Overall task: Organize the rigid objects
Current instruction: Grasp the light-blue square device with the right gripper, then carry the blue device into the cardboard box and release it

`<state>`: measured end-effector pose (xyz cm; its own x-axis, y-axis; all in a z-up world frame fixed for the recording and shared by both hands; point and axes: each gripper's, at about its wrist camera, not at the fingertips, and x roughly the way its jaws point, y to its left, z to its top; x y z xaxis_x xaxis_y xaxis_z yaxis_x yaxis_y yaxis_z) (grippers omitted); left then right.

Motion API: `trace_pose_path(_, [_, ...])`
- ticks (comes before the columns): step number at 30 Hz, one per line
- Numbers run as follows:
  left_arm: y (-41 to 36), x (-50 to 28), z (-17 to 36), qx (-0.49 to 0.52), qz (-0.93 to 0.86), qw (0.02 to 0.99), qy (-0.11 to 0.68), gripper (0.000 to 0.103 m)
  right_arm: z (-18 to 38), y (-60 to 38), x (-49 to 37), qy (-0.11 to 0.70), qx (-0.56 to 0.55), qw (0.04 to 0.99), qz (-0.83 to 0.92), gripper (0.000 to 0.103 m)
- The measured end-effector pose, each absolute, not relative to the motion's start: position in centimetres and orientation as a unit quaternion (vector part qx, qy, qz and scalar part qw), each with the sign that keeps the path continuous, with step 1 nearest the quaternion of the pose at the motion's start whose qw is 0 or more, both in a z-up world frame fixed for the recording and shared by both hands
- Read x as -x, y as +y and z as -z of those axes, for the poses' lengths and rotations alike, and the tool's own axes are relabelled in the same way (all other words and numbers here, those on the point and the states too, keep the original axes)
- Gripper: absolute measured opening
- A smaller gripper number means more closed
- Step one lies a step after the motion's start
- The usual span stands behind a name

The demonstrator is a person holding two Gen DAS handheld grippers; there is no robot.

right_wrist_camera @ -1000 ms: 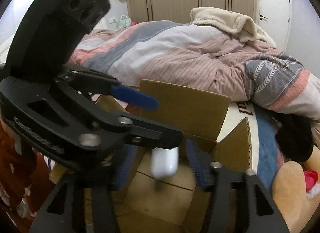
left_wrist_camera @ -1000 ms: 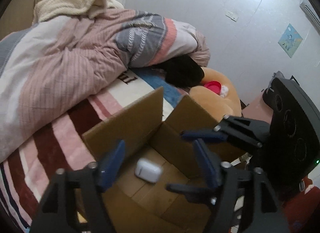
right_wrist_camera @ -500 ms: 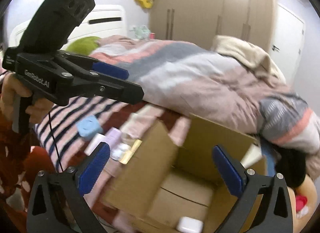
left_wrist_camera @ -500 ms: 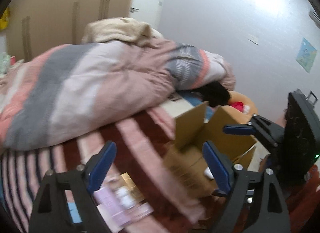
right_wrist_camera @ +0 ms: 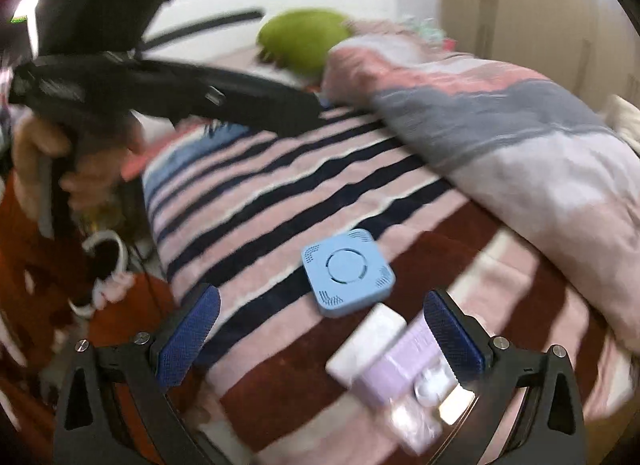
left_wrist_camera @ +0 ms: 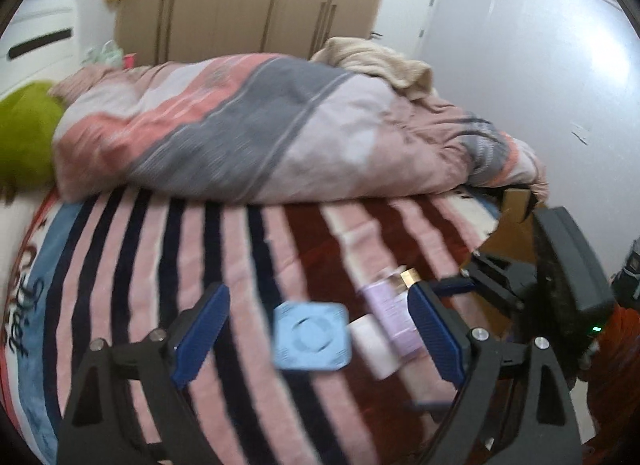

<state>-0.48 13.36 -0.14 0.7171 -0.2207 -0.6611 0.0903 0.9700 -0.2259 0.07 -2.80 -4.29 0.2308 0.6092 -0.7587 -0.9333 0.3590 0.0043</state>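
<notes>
A light blue square device (left_wrist_camera: 311, 335) lies flat on the striped bedspread (left_wrist_camera: 168, 257), between the open jaws of my left gripper (left_wrist_camera: 316, 329). It also shows in the right wrist view (right_wrist_camera: 347, 271). Beside it lie a white rectangular case (right_wrist_camera: 367, 343) and a lilac box (right_wrist_camera: 404, 373), both also in the left wrist view as the white case (left_wrist_camera: 374, 345) and lilac box (left_wrist_camera: 390, 307). My right gripper (right_wrist_camera: 320, 339) is open and empty above them. The cardboard box (left_wrist_camera: 516, 221) stands at the bed's right edge.
A bunched pink and grey duvet (left_wrist_camera: 280, 133) covers the back of the bed. A green cushion (left_wrist_camera: 24, 137) lies at the head end. Wardrobes (left_wrist_camera: 256, 1) stand behind. The other gripper's black body (left_wrist_camera: 568, 285) is at the right of the left wrist view.
Both grippers have swung away from the cardboard box, leaving the white earbud case inside it, and now face the loose items on the bedspread. Both stay open.
</notes>
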Motion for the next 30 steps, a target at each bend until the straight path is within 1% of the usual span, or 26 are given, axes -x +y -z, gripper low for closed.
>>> trace_pose_path(3, [15.0,0.9,2.9,0.095,0.077,0.921,0.371,0.089,7.6,-0.5,-1.2,0.336,0.267,0.734,-0.526,0.102])
trace_pose_path(8, [16.8,0.2,6.9,0.096,0.068,0.912,0.393,0.089,12.0,1.9,-4.0,0.372,0.286,0.704,-0.533,0.102])
trace_pose_path(11, [17.2,-0.4,8.2,0.100,0.075,0.909,0.397,0.089,13.7,2.9,-5.3,0.378,0.303,0.693,-0.534,0.102])
trace_pose_path(14, [17.2,-0.7,8.9,0.103,0.081,0.909,0.396,0.089,14.3,3.6,-6.0,0.369,0.317,0.690,-0.536,0.102])
trace_pose_path(15, [17.2,-0.8,9.0,0.105,0.084,0.908,0.396,0.089,14.4,3.8,-6.4,0.370,0.314,0.689,-0.539,0.100])
trace_pose_path(16, [17.1,-0.9,9.1,0.106,0.086,0.908,0.396,0.089,14.3,4.0,-6.7,0.373,0.306,0.688,-0.541,0.085])
trace_pose_path(17, [17.0,-1.0,9.2,0.106,0.088,0.907,0.398,0.089,14.3,4.1,-7.0,0.380,0.296,0.684,-0.549,0.081])
trace_pose_path(20, [16.7,-1.2,9.2,0.101,0.090,0.907,0.400,0.089,14.3,4.4,-6.6,0.378,0.302,0.686,-0.544,0.080])
trace_pose_path(23, [16.5,-1.3,9.1,0.110,0.099,0.904,0.402,0.089,13.8,4.3,-5.7,0.367,0.299,0.710,-0.522,0.079])
trace_pose_path(26, [16.0,-1.1,8.3,0.120,0.116,0.902,0.398,0.089,12.1,3.5,-4.6,0.350,0.276,0.732,-0.514,0.079])
trace_pose_path(30, [14.4,-0.6,6.3,0.129,0.153,0.901,0.386,0.089,8.5,2.5,-2.5,0.326,0.254,0.751,-0.514,0.079])
